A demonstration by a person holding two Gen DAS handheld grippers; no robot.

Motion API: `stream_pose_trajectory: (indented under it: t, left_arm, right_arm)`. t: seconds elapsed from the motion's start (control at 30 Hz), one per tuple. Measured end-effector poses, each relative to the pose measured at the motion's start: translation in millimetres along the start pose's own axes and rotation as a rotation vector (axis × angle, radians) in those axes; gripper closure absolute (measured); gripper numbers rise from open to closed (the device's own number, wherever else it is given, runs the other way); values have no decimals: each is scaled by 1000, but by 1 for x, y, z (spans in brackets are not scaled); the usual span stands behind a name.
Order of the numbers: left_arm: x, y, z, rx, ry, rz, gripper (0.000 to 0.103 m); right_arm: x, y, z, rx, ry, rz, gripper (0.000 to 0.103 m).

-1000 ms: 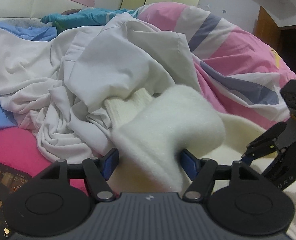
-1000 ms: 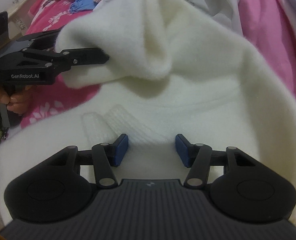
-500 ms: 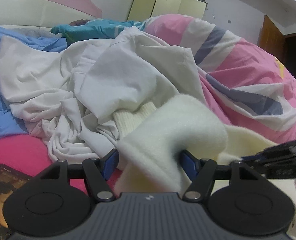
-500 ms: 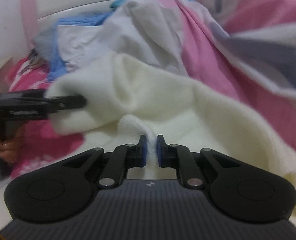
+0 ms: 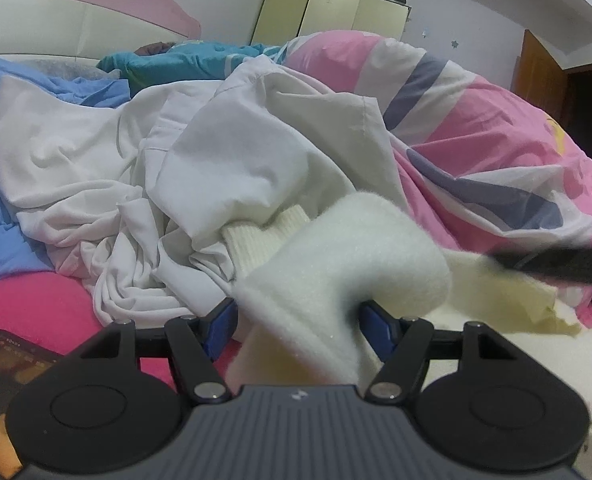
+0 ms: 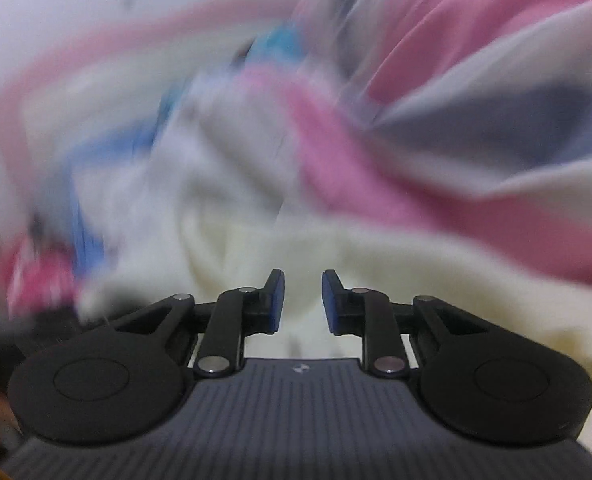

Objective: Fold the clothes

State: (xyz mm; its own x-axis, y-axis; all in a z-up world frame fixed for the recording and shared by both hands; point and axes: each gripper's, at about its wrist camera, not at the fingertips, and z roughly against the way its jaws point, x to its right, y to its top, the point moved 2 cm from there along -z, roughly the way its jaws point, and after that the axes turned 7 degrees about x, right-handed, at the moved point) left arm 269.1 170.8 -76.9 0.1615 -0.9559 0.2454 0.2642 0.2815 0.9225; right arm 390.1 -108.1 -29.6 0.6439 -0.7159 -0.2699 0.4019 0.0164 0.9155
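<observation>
A thick fold of the cream fleece garment [image 5: 343,264] stands between the blue pads of my left gripper [image 5: 296,316], which is shut on it. The garment's ribbed cuff [image 5: 264,232] pokes out just beyond the fold. The rest of the fleece spreads right, under the blurred black right gripper [image 5: 555,264]. In the right wrist view, which is smeared by motion, my right gripper [image 6: 301,300] has its jaws opening, with a narrow gap and nothing pinched. Cream fleece [image 6: 375,264] lies just beyond its fingertips.
A crumpled white garment pile [image 5: 216,152] lies behind the fleece. A blue garment [image 5: 0,220] sits left and a teal one [image 5: 176,64] farther back. A pink striped quilt [image 5: 475,128] bulges on the right. A picture-covered flat item [image 5: 4,368] rests on the magenta sheet.
The right gripper pinched the fleece half a second ago and its jaws have since parted. Its view swung and blurred. The left gripper kept its hold and stayed put.
</observation>
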Motion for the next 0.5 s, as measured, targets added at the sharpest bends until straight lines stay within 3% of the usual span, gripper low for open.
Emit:
stream_pose_trajectory:
  t: [0.07,0.17,0.27,0.4,0.5]
  left_arm:
    - [0,1,1,3,-4,4,35]
    - [1,1,1,3,-12,10,35]
    - [3,1,2,7,-13,7,35]
    - [4,0,2,17,-8,-6,35]
    - [5,-1,1,20,-7,-14,35]
  right_arm:
    - [16,17,43,93,-96,-68,83]
    - [42,17,106,135,-284,-156,83]
    - [54,-18,119,-6,-404,-164,81]
    - [34,-68,76,-179,-371,-137,81]
    - [-4,-85,44,-162,-353,-43,81]
